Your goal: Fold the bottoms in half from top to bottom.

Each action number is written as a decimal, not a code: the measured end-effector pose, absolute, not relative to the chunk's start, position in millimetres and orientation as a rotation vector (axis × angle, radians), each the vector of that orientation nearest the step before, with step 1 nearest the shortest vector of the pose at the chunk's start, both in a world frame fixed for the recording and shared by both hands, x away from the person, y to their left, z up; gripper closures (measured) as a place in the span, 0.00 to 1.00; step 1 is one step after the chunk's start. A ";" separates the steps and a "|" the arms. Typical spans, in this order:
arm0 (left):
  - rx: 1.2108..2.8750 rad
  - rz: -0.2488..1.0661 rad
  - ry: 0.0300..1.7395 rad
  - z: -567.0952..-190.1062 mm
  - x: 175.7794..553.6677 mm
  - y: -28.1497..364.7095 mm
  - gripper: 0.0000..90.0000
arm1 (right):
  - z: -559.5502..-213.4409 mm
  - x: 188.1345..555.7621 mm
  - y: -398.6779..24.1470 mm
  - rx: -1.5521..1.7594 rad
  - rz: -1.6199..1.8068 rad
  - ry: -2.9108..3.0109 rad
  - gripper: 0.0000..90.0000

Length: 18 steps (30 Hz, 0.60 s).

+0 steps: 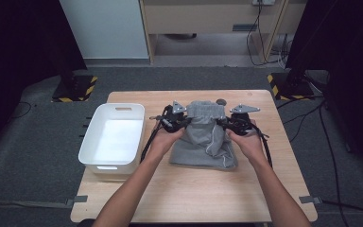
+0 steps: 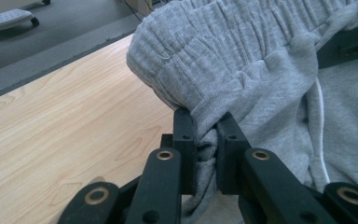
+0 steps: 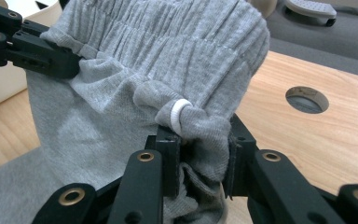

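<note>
Bare forearms, two black tools (image 1: 185, 122) (image 1: 222, 124) with brass-ringed pivots, grey three-cornered plates, trailing black cables.

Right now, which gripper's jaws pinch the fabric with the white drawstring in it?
The right gripper: white drawstring loops through its bunch of the grey sweatpants; the left gripper pinches plain waistband.

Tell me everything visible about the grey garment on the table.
The grey garment looks like soft knit joggers, folded, with a ribbed, gathered elastic waistband and a white drawstring. Its lower part lies flat on the wooden table, right of the white bin; the waistband end is lifted off it. The left gripper and right gripper each pinch bunched waistband fabric at opposite sides.
</note>
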State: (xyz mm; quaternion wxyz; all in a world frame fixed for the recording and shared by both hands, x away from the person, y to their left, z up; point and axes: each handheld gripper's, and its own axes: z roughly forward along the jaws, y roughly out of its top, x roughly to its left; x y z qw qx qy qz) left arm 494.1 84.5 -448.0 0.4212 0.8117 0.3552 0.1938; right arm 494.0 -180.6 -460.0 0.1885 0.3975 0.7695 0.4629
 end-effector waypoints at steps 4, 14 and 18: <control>2.033 0.477 0.886 -449.7 489.3 84.6 0.90 | -461.4 489.5 -181.8 1.110 1.306 2.170 0.80; 2.027 0.457 0.886 -456.2 477.4 88.9 0.90 | -463.1 475.1 -180.9 1.065 1.306 2.178 0.80; 2.029 0.452 0.889 -458.9 474.1 91.1 0.90 | -465.8 471.6 -179.4 1.056 1.300 2.190 0.80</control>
